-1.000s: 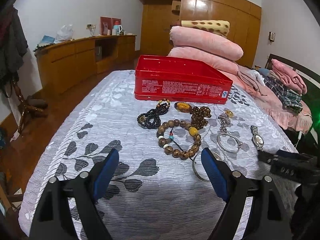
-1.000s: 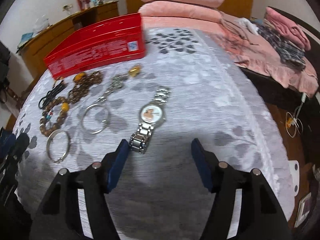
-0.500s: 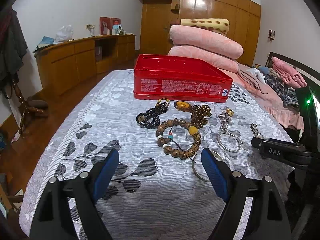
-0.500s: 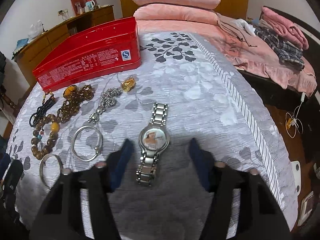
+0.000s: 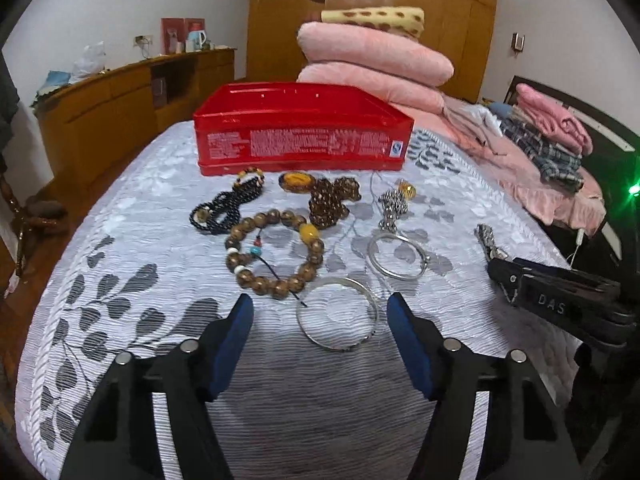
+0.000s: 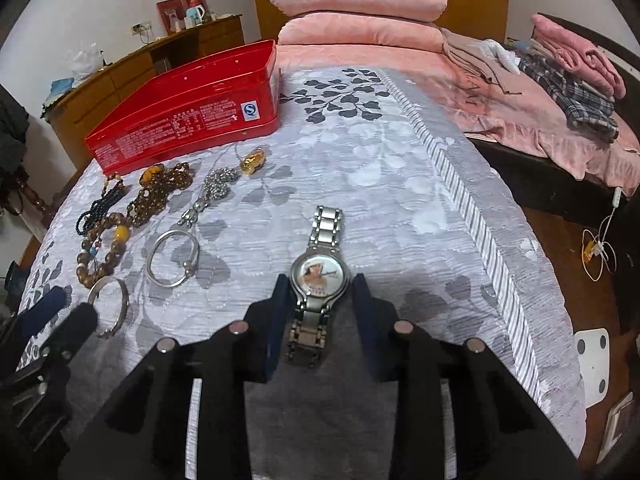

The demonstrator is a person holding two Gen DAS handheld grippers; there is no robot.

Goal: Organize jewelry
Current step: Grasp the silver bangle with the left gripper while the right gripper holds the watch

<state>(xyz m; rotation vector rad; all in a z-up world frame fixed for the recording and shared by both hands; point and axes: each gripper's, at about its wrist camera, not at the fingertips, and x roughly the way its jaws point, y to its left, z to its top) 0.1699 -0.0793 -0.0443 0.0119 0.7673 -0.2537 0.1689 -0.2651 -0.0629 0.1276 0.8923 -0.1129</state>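
A silver wristwatch [image 6: 319, 276] lies on the grey patterned bedspread [image 6: 380, 184]. My right gripper [image 6: 319, 300] has narrowed around its face, one blue pad on each side, touching or nearly so. My left gripper [image 5: 320, 320] is open just in front of a silver bangle [image 5: 338, 314], which lies between its fingers. Beyond lie a wooden bead bracelet [image 5: 274, 254], a second silver bangle [image 5: 396, 256], black beads [image 5: 224, 208], brown beads [image 5: 332, 200], a silver chain [image 5: 392, 204] and a gold charm [image 5: 408, 190]. The open red tin [image 5: 302, 136] stands behind them.
Pink pillows [image 5: 372, 60] are stacked behind the tin. Folded clothes [image 5: 552, 136] lie on the bed at right. A wooden cabinet [image 5: 120, 108] runs along the left wall. The bedspread's right edge [image 6: 500, 248] drops to the floor, where a cable [image 6: 600, 248] lies.
My right gripper has moved forward over the watch and narrowed around its face. My left gripper has moved forward and right, bringing the near silver bangle between its fingers.
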